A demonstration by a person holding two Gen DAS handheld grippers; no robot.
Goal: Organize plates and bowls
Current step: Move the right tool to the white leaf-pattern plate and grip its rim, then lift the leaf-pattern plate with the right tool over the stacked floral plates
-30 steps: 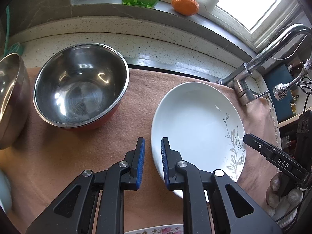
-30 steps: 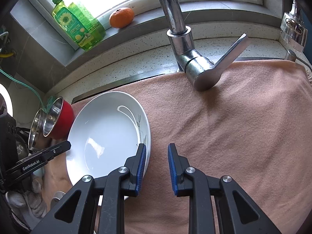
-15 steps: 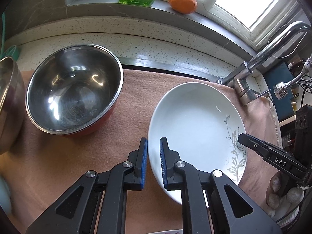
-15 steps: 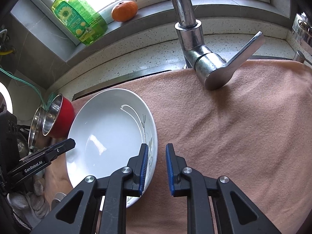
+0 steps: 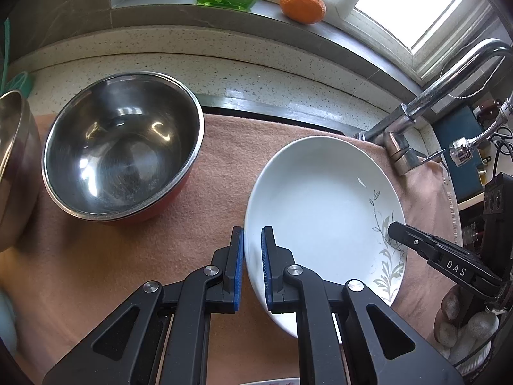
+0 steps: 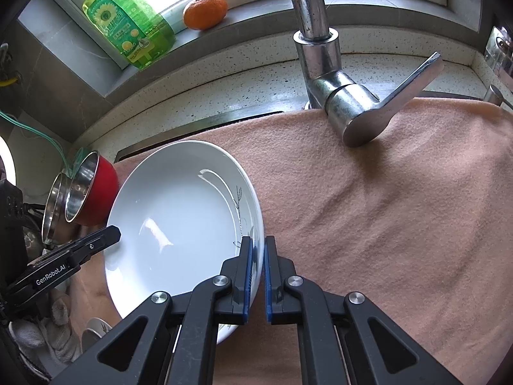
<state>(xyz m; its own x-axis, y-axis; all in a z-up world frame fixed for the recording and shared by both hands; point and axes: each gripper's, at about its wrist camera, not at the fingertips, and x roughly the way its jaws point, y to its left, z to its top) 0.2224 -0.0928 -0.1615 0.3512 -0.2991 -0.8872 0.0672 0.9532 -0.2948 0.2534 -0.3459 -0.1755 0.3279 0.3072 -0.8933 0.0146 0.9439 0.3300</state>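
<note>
so both grippers are clamped on the same white plate (image 5: 323,199), one on each side. the left gripper (image 5: 252,242) has its blue pads (image 5: 239,269) either side of the plate's left rim; its jaws have just been closing, rim between them, and only the rim's thickness keeps them apart. the right gripper (image 6: 256,250) pinches the opposite rim by the grey leaf pattern (image 6: 239,202), pads tight on the edge; it's also just been closing down on it w/ the rim in the gap.

the plate sits on the peach cloth (image 6: 384,224) spread over the counter, in front of the chrome faucet (image 6: 323,73). can't tell if it's lifted off the cloth or resting on it. in the left wrist view the other gripper's black finger marked "das" (image 5: 449,260) comes in over the plate's right edge; in the right wrist view a finger marked "genrobot.ai" (image 6: 64,266) reaches the left edge, w/ a gloved hand (image 6: 48,330) behind it.

left of the plate, apart from it, is a steel bowl w/ red outside (image 5: 121,157), upright on the cloth, and a second steel bowl (image 5: 12,166) just beside it at the frame edge. on the sill: green dish soap bottle (image 6: 128,29) and an orange (image 6: 205,11). a bit of patterned plate rim (image 5: 279,381) shows at the bottom of the left view.
</note>
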